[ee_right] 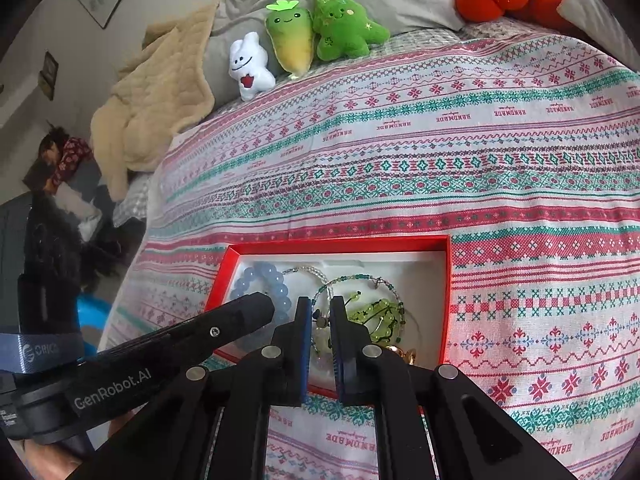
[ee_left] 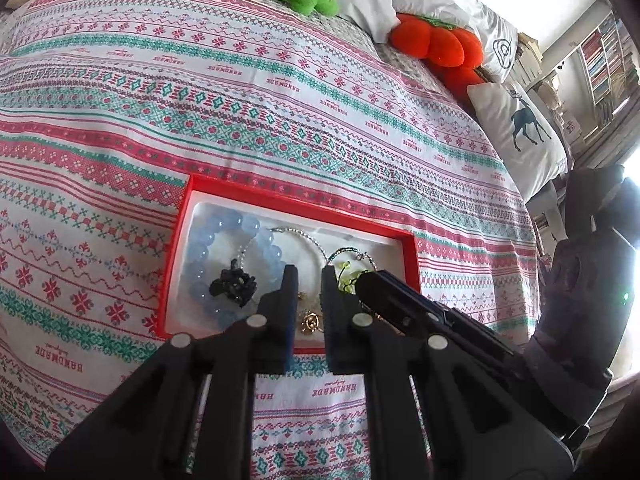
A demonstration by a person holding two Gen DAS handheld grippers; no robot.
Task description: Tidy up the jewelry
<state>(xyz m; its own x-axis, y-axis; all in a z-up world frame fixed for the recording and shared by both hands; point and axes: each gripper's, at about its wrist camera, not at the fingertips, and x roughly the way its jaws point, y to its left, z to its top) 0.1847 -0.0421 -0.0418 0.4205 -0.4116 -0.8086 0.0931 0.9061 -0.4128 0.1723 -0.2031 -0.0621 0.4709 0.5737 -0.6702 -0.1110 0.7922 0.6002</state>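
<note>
A red box (ee_left: pixel 172 248) lies on the patterned bedspread (ee_left: pixel 280 92), holding a blue bead bracelet (ee_left: pixel 224 240), a green bead bracelet (ee_right: pixel 376 316), thin bead strands and a gold piece (ee_left: pixel 310 322). Both the left hand-held gripper (ee_left: pixel 309 280) and the right hand-held gripper (ee_right: pixel 321 312) hover over the box's near edge, jaws nearly closed, holding nothing.

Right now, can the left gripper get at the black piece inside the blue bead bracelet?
Probably yes. The left gripper hangs over the red box, just right of the black piece, with nothing on top of it. The right gripper sits on the far side. The jaws look nearly shut, so they must open first.
</note>
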